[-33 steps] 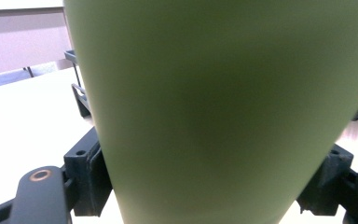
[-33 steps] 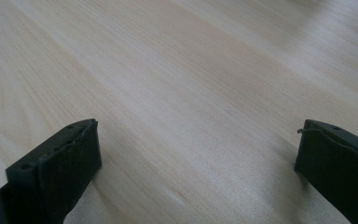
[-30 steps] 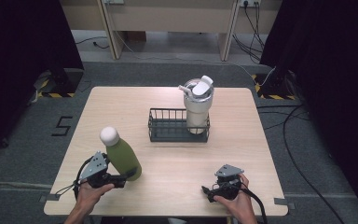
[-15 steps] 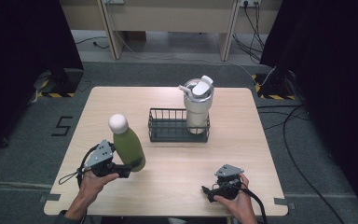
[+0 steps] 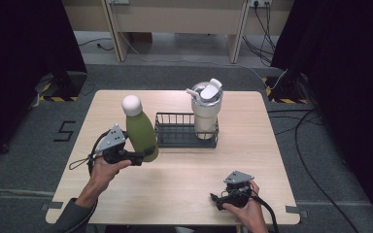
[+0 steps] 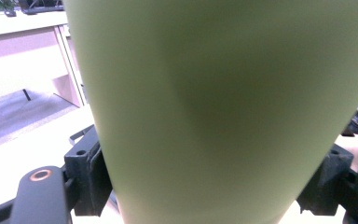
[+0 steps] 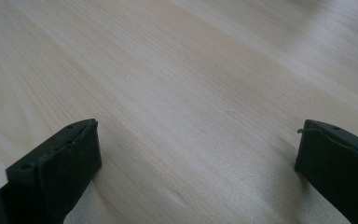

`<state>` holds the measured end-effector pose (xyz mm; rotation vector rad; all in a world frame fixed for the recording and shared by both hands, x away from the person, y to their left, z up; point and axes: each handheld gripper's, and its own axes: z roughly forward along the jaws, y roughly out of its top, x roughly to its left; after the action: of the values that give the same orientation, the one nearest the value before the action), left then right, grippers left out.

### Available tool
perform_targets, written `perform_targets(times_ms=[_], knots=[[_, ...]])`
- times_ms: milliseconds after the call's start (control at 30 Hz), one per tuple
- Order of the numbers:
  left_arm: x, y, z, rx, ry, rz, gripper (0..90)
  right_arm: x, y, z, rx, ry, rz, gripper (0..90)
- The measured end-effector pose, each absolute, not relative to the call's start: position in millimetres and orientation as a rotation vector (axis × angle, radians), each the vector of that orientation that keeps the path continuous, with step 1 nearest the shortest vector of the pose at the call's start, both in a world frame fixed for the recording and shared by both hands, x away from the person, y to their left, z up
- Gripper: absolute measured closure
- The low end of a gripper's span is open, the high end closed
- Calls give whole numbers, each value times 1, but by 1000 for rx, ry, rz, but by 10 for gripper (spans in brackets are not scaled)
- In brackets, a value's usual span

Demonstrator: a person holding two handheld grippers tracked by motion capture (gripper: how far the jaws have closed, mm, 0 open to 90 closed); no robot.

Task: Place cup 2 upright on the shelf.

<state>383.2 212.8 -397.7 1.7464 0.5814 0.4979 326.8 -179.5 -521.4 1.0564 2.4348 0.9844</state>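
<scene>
The green bottle [image 5: 141, 132] is a smooth, matte olive-green flask with a rounded white cap, widest low on its body and narrowing toward the neck. It is held clear of the worktop [image 5: 184, 179], leaning a little to the left, just beside the left end of the black wire basket [image 5: 177, 138]. The left gripper [image 5: 141, 156] clamps it low on the body: its jaws stand one on each side of the bottle and press against it.

In the left gripper view the bottle's body [image 6: 219, 107] sits so close to the lens that it blurs into a plain green surface; its cap and base are cut off there, and only the black blocks of the jaws show at either side. From above, the bottle's base is hidden behind the gripper and the hand [image 5: 104, 170] that holds it.

The white tumbler [image 5: 206, 114] with a lid and straw stands in the right end of the basket, well apart from the bottle.

The right gripper [image 5: 222, 200] rests low near the front edge of the worktop, its jaws wide apart with nothing but bare wood [image 7: 191, 93] between them.
</scene>
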Motion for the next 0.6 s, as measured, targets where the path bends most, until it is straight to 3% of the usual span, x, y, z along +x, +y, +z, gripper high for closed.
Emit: perform_targets(times_ms=[600], knots=[[432,182,-373,1744,599,481,206,327,-179,-521,1060,2435,987,4]])
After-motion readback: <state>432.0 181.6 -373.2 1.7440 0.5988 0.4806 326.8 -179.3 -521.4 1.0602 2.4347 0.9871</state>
